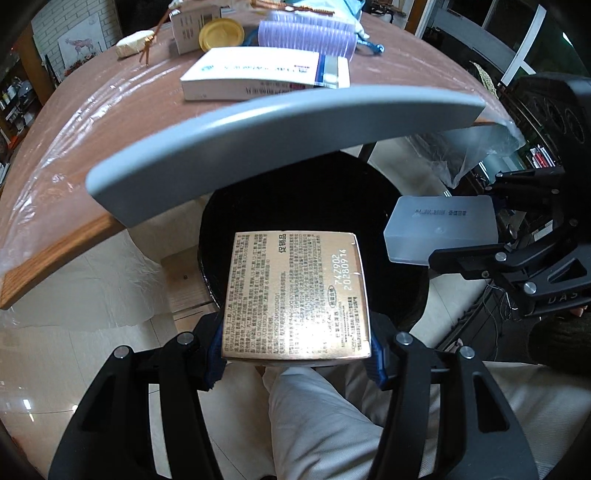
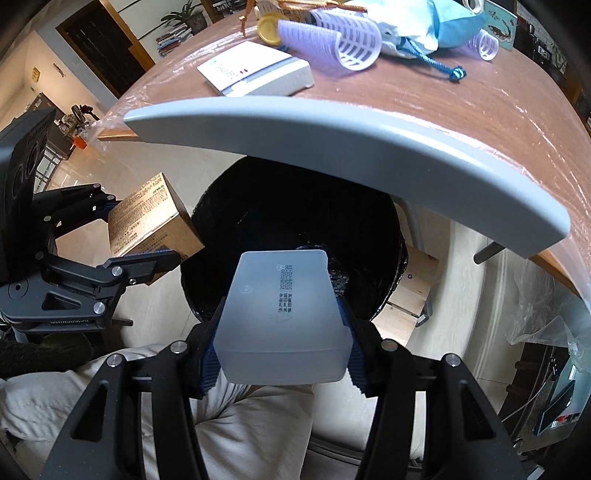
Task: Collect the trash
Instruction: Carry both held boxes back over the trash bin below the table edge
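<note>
L gripper is clamped on a gold carton, printed face up, long axis pointing fwd over the black bin. R gripper grips a frosted plastic box, long axis fwd, also over the bin, below the counter edge.

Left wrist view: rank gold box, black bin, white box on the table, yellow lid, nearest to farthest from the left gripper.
1. gold box: clamped in the left gripper.
2. black bin: just beyond, below the box.
3. white box: on the table, past the grey chair back.
4. yellow lid: farther back, towards the table's far side.
</note>
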Demonstrator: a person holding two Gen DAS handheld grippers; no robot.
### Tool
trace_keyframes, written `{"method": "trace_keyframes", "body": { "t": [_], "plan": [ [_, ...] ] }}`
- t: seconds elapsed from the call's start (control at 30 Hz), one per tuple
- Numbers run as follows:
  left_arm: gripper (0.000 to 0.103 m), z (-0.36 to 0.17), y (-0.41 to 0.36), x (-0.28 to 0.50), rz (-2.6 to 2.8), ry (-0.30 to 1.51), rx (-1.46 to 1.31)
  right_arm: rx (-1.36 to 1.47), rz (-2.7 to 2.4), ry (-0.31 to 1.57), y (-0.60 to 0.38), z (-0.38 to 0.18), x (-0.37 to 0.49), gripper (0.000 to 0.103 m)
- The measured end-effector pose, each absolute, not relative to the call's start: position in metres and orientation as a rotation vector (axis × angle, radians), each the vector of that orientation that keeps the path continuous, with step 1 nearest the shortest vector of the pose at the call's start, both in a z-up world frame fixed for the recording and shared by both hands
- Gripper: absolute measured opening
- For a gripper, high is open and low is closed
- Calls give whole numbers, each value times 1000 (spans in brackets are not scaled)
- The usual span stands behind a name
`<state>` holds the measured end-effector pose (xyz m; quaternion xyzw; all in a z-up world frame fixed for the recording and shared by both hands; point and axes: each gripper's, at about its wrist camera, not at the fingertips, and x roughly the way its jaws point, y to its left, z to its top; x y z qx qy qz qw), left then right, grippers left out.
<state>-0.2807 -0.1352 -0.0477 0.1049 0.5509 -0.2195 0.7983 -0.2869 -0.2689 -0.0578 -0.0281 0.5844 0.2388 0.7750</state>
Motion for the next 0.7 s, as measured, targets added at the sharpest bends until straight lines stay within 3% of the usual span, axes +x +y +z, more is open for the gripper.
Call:
{"method": "trace_keyframes", "body": {
  "t": [0.7],
  "plan": [
    [59,-76,-149,-272,-456,1233,299,-68,427,1302,-267,-88,-274,54]
  ]
}}
